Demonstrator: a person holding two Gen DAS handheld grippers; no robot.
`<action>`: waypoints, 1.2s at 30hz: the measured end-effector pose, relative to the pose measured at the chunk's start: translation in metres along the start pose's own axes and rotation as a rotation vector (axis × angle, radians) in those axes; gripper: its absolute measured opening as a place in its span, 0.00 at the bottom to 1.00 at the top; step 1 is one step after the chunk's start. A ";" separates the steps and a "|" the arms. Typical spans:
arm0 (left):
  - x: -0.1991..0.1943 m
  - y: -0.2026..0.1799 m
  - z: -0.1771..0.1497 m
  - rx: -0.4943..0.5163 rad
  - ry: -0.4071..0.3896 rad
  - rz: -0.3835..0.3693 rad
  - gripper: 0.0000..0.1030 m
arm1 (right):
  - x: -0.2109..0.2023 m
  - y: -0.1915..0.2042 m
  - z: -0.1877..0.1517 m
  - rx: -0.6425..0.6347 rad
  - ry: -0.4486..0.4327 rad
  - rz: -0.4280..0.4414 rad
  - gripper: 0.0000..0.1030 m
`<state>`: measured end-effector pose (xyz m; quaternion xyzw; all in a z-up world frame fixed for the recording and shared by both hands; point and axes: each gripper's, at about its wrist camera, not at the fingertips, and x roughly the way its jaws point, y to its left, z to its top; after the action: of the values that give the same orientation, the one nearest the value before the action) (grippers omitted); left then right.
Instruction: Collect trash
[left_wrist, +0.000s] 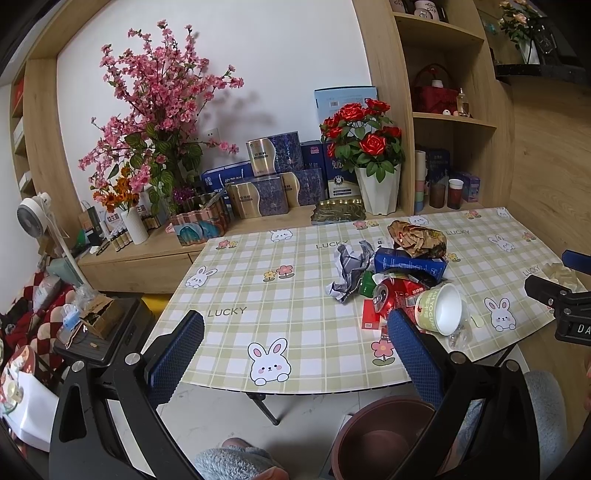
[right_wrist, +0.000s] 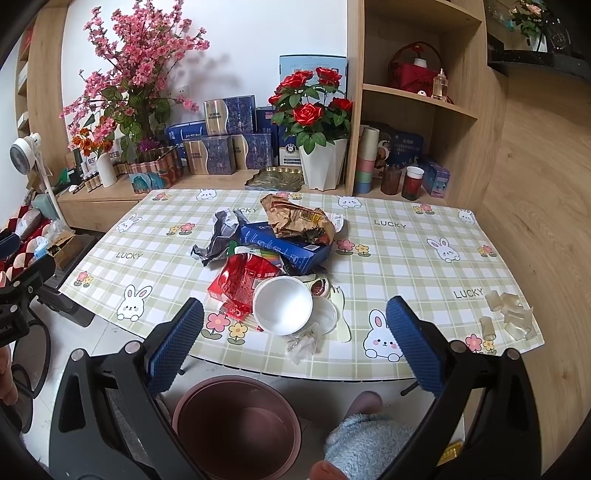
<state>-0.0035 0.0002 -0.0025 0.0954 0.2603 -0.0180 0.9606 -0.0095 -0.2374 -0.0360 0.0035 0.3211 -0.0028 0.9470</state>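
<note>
A pile of trash lies on the checked table (right_wrist: 406, 258): a white yoghurt cup (right_wrist: 282, 305) on its side, a red wrapper (right_wrist: 245, 280), a blue carton (right_wrist: 286, 245), a brown crumpled bag (right_wrist: 295, 219), crumpled grey paper (right_wrist: 221, 236) and a plastic spoon (right_wrist: 341, 314). The left wrist view shows the cup (left_wrist: 443, 308), a crushed red can (left_wrist: 391, 293) and the carton (left_wrist: 410, 264). A brown bin (right_wrist: 236, 424) stands on the floor below the table edge. My left gripper (left_wrist: 295, 350) and right gripper (right_wrist: 295, 343) are both open and empty, short of the pile.
Clear plastic scraps (right_wrist: 511, 315) lie at the table's right front corner. A low wooden counter behind holds a rose pot (right_wrist: 321, 162), gift boxes (right_wrist: 229, 147) and pink blossoms (right_wrist: 136, 74). Shelves (right_wrist: 413, 92) stand right. A fan (right_wrist: 26, 155) stands left.
</note>
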 end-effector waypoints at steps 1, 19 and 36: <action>0.000 0.000 -0.001 0.000 0.001 -0.001 0.95 | 0.000 0.000 0.000 0.000 0.000 -0.001 0.94; 0.006 -0.003 -0.008 -0.007 0.019 -0.009 0.95 | 0.002 0.000 -0.001 0.003 0.005 -0.001 0.94; 0.039 -0.008 -0.021 0.026 0.045 -0.034 0.95 | 0.059 -0.013 -0.024 0.080 0.105 0.140 0.95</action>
<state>0.0193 -0.0028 -0.0409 0.1040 0.2832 -0.0357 0.9527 0.0228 -0.2500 -0.0913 0.0641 0.3689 0.0506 0.9259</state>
